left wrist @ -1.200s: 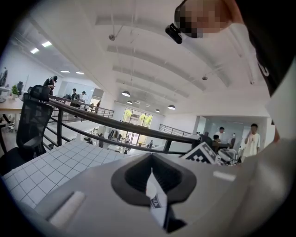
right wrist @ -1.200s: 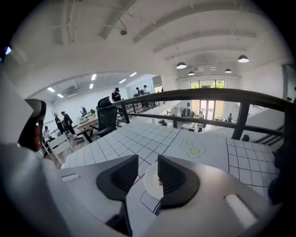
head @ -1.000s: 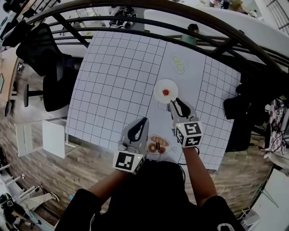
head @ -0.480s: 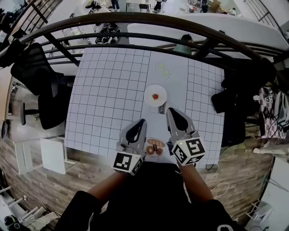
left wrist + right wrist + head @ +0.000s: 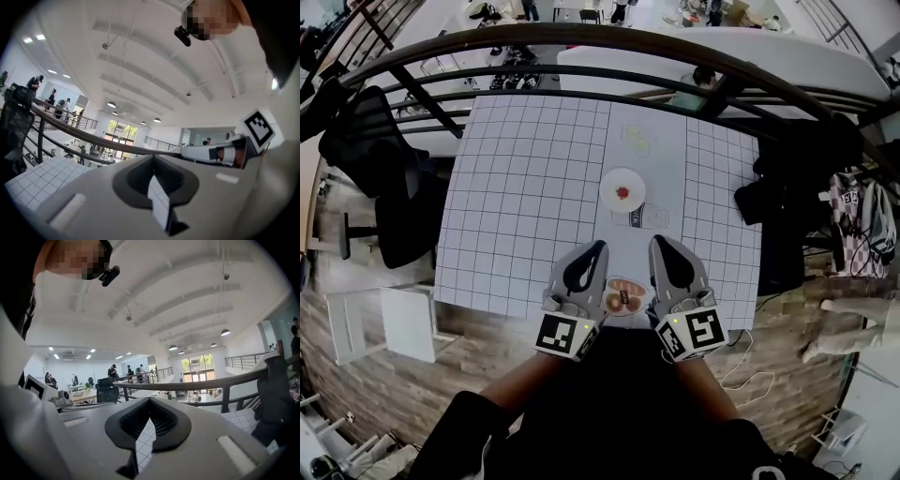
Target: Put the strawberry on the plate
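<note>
Strawberry (image 5: 622, 193) was in neither gripper: nearest, the left gripper (image 5: 598, 247) and right gripper (image 5: 657, 241) flanked a snack dish (image 5: 624, 295), both clenched and empty, the right's jaws just closed on nothing. Farther up the table (image 5: 534, 187), it sat on the white plate (image 5: 607, 187).

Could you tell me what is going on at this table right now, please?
A person holds two tools over the near edge of the gridded table. The strawberry already lies on the small white plate in the middle of the table, and neither tool touches it. The left hand-held gripper and the right hand-held gripper are both shut and empty. The right one's jaws have just closed on nothing. Another plate with brownish food sits between them.
</note>
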Demonstrator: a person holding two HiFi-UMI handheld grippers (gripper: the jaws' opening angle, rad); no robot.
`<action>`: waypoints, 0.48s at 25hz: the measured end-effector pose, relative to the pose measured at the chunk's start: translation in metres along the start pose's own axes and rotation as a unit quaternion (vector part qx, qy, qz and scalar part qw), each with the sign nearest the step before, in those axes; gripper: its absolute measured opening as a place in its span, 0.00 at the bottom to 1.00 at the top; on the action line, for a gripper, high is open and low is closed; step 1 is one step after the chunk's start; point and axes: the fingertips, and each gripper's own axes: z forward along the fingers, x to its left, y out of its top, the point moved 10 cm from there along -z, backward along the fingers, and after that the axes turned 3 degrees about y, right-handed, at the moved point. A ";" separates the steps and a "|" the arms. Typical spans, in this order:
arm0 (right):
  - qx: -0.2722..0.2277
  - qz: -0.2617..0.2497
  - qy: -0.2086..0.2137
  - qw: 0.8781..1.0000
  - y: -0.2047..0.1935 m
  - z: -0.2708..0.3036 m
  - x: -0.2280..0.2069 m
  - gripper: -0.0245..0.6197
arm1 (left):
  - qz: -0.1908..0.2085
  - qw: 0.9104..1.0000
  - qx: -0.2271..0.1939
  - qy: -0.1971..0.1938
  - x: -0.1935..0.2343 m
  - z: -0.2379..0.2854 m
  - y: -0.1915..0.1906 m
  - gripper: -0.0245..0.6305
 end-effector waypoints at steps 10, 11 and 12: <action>-0.034 -0.052 -0.032 0.998 -0.002 -0.018 0.042 0.03 | 0.017 1.000 0.001 -0.022 0.003 -0.017 0.006 0.05; -0.032 -0.051 -0.034 0.998 -0.005 -0.019 0.045 0.03 | 0.016 1.000 0.002 -0.023 0.005 -0.019 0.004 0.05; -0.030 -0.050 -0.036 0.998 -0.007 -0.020 0.048 0.03 | 0.016 1.000 0.003 -0.025 0.006 -0.021 0.002 0.05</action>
